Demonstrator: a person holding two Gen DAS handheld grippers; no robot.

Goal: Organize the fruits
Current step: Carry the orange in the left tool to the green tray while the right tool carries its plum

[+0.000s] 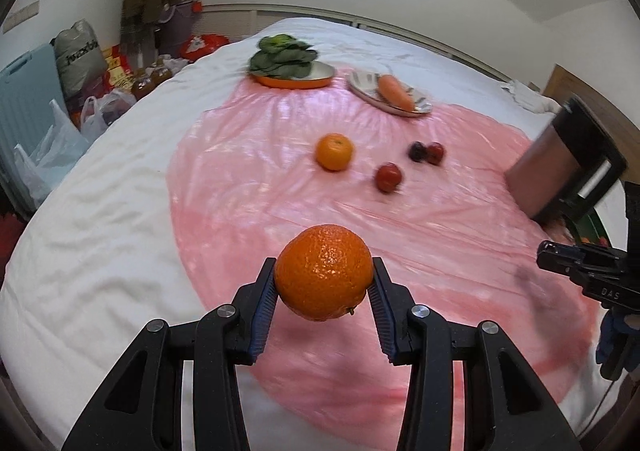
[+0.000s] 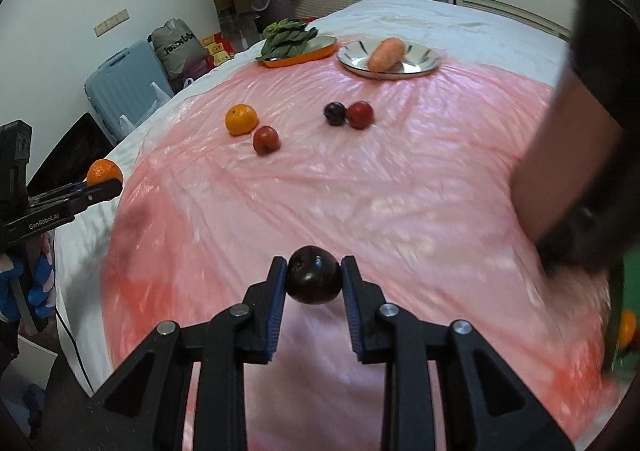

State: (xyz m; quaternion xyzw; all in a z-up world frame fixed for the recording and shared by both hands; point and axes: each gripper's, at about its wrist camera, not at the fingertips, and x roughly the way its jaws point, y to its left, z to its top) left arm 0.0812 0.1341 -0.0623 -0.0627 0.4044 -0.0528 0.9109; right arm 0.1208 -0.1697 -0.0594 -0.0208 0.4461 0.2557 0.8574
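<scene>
Left gripper (image 1: 324, 283) clamped on an orange (image 1: 323, 271), pads on its sides, fruit held clear above the pink plastic sheet (image 1: 240, 179); right gripper (image 2: 314, 279) clamped on a dark plum (image 2: 315, 279), also off the surface. Risks, as I judge them: both fruits are round and pinched only at two small contact spots, so a jolt could roll either out; the plum is smooth, glossy and small, likelier to slip; the orange has pebbled skin, better grip but squeezable. The sheet is thin, crinkly and slick over a soft white bed (image 1: 100, 251), so dropped or set-down fruit may roll. Still loose on the sheet: second orange (image 1: 335, 151), red fruit (image 1: 388, 177), dark and red pair (image 1: 426, 152). Beyond: carrot (image 1: 396, 92) on a metal plate (image 1: 362, 85), leafy greens (image 1: 282, 59) on an orange tray (image 1: 320, 79).
</scene>
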